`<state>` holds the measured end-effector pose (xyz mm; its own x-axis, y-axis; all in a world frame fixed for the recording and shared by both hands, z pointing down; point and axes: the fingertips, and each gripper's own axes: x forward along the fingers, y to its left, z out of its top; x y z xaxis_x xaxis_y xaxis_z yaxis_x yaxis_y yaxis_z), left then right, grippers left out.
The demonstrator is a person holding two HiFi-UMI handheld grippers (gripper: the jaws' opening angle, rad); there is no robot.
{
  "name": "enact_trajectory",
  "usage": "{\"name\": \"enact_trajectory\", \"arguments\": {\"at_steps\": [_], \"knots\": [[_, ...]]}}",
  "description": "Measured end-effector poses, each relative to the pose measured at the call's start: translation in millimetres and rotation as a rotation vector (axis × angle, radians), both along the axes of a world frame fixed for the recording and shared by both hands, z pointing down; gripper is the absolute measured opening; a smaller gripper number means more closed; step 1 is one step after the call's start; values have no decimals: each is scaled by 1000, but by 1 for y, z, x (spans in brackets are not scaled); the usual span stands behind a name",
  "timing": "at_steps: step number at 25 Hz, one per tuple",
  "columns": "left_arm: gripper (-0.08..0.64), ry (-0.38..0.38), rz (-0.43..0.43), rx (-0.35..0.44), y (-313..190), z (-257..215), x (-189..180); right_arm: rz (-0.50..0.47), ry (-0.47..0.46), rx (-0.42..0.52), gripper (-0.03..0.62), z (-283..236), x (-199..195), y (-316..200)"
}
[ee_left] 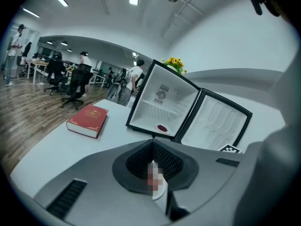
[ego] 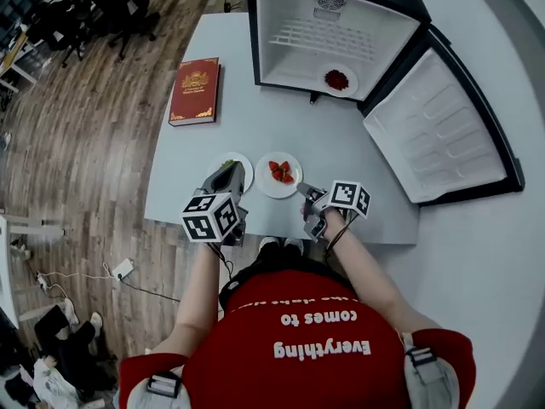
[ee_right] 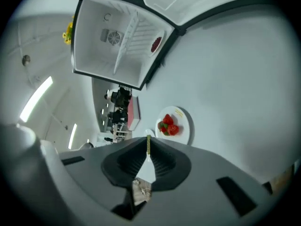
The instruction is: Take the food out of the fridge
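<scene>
The small fridge (ego: 328, 37) stands open at the table's far side. Inside it lies one white plate of dark red food (ego: 337, 80), also seen in the left gripper view (ee_left: 162, 128). Two plates sit near the table's front edge: one with strawberries (ego: 278, 174) (ee_right: 174, 125), and one with greenish food (ego: 232, 165) half hidden under my left gripper (ego: 228, 175). The left gripper (ee_left: 153, 145) hangs over that plate with its jaws shut and nothing held. My right gripper (ego: 302, 189) (ee_right: 148, 142) hovers just right of the strawberry plate, jaws shut on nothing.
A red book (ego: 195, 90) lies at the table's left side. The fridge door (ego: 438, 130) swings wide open to the right. Wooden floor, office chairs (ee_left: 75, 86) and people fill the room to the left. The table's front edge (ego: 281, 228) is close below both grippers.
</scene>
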<state>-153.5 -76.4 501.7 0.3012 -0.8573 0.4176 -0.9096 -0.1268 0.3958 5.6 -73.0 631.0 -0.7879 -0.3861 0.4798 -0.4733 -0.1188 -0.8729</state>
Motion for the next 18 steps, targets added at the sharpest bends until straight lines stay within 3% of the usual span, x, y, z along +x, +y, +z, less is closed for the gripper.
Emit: {"name": "enact_trajectory", "arguments": {"at_steps": [7,12,18], "knots": [[2,-24,209,19,-37,-9,79,171,-285,193,13,-62,38,-34],[2,-34,315,40,-65,-16,119,249,-318,219,12,-70,62,-53],[2,-36,362,44,-93,-17,141,300,-281,248,14,-70,79,-79]]}}
